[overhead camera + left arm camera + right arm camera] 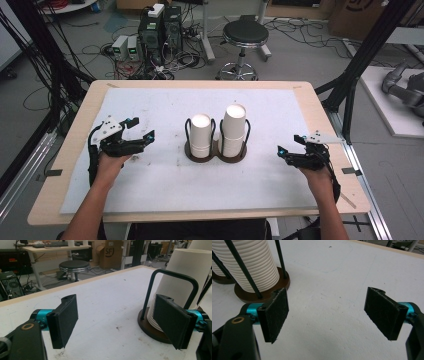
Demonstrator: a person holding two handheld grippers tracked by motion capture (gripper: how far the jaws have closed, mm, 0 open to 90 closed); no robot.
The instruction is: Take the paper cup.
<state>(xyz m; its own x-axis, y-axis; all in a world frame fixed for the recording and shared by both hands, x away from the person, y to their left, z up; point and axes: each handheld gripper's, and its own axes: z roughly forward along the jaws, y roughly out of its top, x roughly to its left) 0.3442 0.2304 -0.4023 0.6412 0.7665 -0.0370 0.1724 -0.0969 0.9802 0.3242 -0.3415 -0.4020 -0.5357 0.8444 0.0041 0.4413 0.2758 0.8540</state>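
Two stacks of white paper cups, left stack (201,135) and taller right stack (234,129), standing upright in a dark brown double cup holder (216,152) with black wire loops, in the middle of the white table mat (150,185).

Left gripper (141,131) held low over the mat, to the left of the holder, near it but not touching. Pointing up and to the right, toward the cups. Jaws spread wide, nothing between them. Left hand (111,162) wrapped around the back of it, forearm coming up from the bottom edge.

Right gripper (290,146) held low over the mat on the right side, well apart from the holder. Pointing left, toward the cups. Jaws spread wide too, holding nothing. Right hand (316,175) behind it, forearm slanting in from the bottom right.

In the left gripper view, a cup stack (186,277) and wire loop just behind the right jaw.
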